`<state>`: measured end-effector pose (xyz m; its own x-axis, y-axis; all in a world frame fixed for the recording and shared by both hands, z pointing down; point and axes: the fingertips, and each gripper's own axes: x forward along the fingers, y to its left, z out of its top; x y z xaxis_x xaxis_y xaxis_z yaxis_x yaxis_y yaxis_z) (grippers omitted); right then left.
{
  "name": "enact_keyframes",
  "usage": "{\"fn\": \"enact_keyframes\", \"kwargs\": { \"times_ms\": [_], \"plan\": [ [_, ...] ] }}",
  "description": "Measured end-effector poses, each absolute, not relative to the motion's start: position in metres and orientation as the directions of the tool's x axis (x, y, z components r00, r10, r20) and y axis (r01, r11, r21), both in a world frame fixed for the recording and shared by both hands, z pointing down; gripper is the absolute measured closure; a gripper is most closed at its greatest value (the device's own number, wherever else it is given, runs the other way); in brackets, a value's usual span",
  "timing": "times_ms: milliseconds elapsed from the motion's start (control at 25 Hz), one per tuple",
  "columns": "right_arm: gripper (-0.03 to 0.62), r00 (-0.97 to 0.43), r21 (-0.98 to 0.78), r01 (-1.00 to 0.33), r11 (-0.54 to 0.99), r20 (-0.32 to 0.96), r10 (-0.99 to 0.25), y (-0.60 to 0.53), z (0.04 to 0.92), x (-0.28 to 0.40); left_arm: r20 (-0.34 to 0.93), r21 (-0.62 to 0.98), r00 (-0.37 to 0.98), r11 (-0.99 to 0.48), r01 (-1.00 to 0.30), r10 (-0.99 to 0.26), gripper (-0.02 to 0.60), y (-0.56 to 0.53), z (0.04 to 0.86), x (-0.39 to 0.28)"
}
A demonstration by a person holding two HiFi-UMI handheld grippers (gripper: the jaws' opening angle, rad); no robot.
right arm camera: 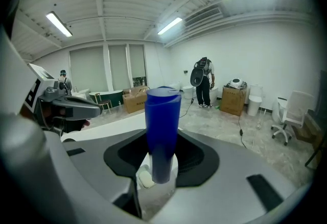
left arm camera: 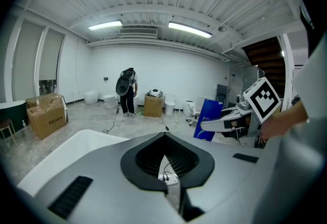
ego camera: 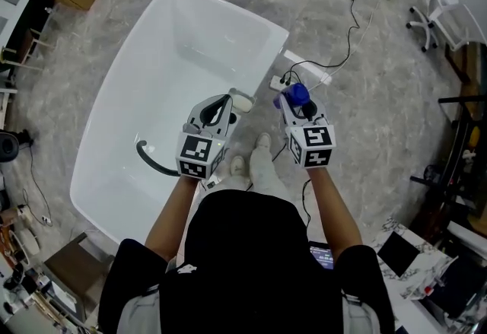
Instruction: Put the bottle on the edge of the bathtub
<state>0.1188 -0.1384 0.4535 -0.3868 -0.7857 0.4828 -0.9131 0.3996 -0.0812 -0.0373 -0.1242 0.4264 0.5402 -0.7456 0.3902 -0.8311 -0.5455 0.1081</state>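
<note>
The blue bottle (right arm camera: 162,126) is clamped upright in the right gripper (ego camera: 297,100), so carrying is judged in hand and lowering onto the bathtub rim (ego camera: 275,47), just ahead-left, is called for; only the head view shows that rim beside the closed, empty left gripper (ego camera: 228,106).

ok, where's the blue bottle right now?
Clamped upright in the right gripper, the blue bottle hangs over the floor just right of the bathtub rim in head view.
</note>
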Motion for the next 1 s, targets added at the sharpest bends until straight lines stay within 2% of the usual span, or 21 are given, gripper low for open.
{"fn": "enact_keyframes", "kwargs": {
  "times_ms": [560,1000],
  "plan": [
    [0.43,-0.5,-0.114,-0.834,0.54,0.57,-0.652,-0.208,0.551,0.105,0.491,0.13,0.468,-0.47,-0.873,-0.735,0.571,-0.174,0.505,-0.026],
    [0.43,-0.533,-0.139,-0.802,0.581,0.606,-0.59,-0.231,0.621,0.102,0.559,0.166,0.456,-0.446,-0.88,-0.692,0.571,-0.181,0.571,-0.015]
  ]
}}
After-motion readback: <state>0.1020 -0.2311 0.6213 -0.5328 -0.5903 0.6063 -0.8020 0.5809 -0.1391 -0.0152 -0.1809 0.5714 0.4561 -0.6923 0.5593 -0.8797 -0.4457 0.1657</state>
